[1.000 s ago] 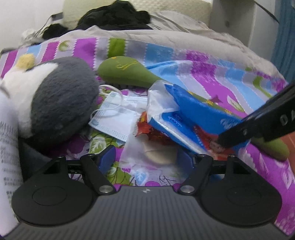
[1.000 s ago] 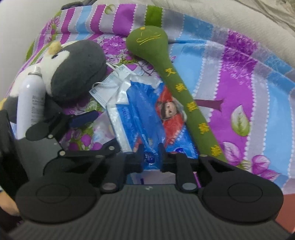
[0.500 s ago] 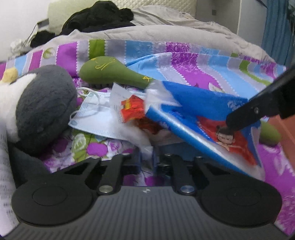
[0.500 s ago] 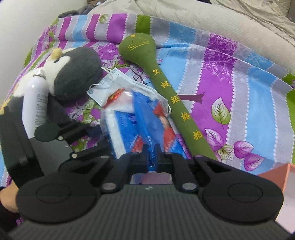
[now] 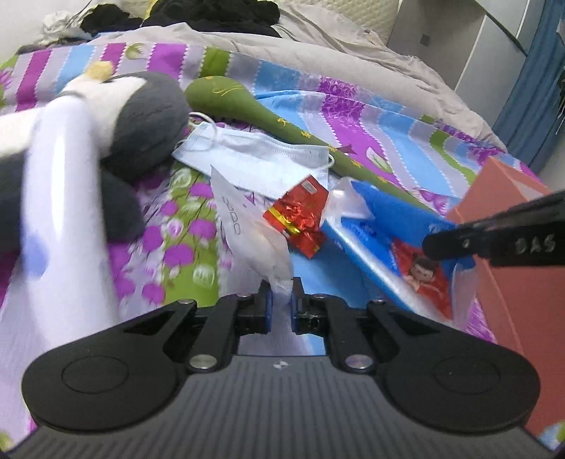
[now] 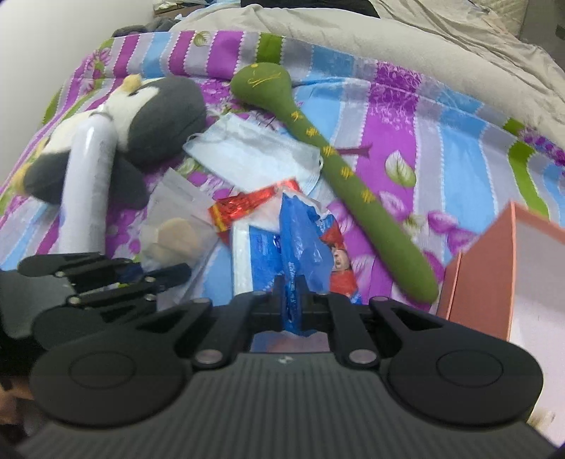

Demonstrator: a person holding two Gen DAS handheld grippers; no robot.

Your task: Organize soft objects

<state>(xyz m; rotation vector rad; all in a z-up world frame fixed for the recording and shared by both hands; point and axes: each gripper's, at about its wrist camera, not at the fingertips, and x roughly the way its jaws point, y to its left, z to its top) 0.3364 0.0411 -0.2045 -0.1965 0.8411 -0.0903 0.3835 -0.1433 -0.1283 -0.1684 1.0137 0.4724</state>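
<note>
My left gripper [image 5: 280,305] is shut on a clear plastic bag [image 5: 252,229] that holds a beige puff [image 6: 174,236]. My right gripper [image 6: 291,303] is shut on the blue wrapper of a tissue pack [image 6: 300,247], lifted off the bed; the pack also shows in the left wrist view [image 5: 399,243]. A red foil packet [image 5: 300,220] lies between bag and pack. A grey and white plush penguin [image 6: 159,106], a pale blue face mask [image 6: 254,155] and a long green padded mallet [image 6: 339,166] lie on the striped bedsheet [image 6: 441,141].
A white spray bottle [image 6: 88,183] leans against the penguin. An open salmon-pink box [image 6: 505,272] stands at the right. A beige duvet [image 6: 388,39] and dark clothes [image 5: 212,14] lie at the far end of the bed.
Both grippers pulled back and rose with their loads. The bag and the tissue pack came away from the mask, which now lies uncovered. The pink box has come into view at right.
</note>
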